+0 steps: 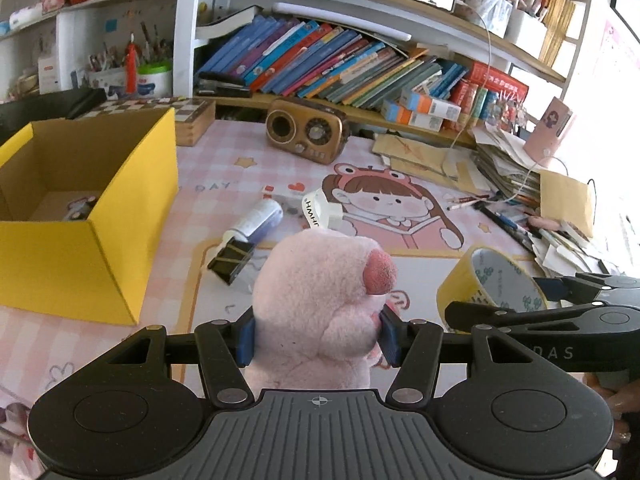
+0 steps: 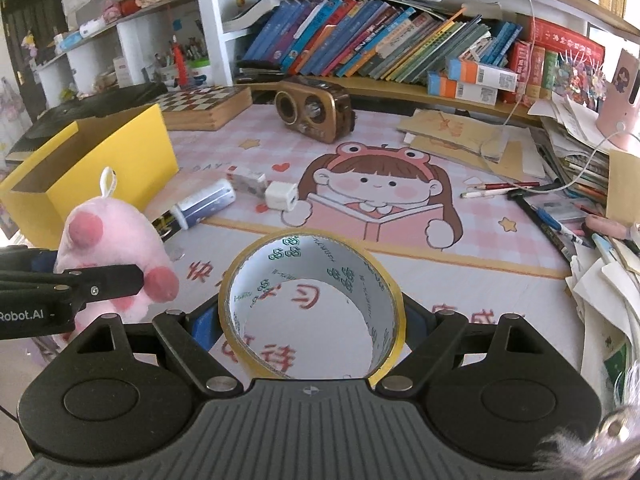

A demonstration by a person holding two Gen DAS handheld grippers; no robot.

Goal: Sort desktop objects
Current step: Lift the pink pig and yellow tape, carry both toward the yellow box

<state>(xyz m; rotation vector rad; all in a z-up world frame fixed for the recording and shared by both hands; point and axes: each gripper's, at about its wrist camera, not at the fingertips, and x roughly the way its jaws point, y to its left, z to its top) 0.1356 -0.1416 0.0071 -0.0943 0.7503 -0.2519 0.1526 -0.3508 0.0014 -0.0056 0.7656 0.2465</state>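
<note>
while both lifted | left gripper [image 1: 318, 334] clamps pink plush toy [image 1: 320, 300] | right gripper [image 2: 312, 326] wide, gripping tape roll [image 2: 312, 304]

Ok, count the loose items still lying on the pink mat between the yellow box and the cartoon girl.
4 visible: a white-and-blue tube, a black binder clip at its cap end, a small patterned box behind it, and a white charger cube. More may hide behind the pink plush.

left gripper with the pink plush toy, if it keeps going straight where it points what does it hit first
Probably the white cube-shaped charger on the pink cartoon desk mat, straight ahead of the left gripper and its pink plush toy; depth is unclear, so it might meet bare mat first.
</note>
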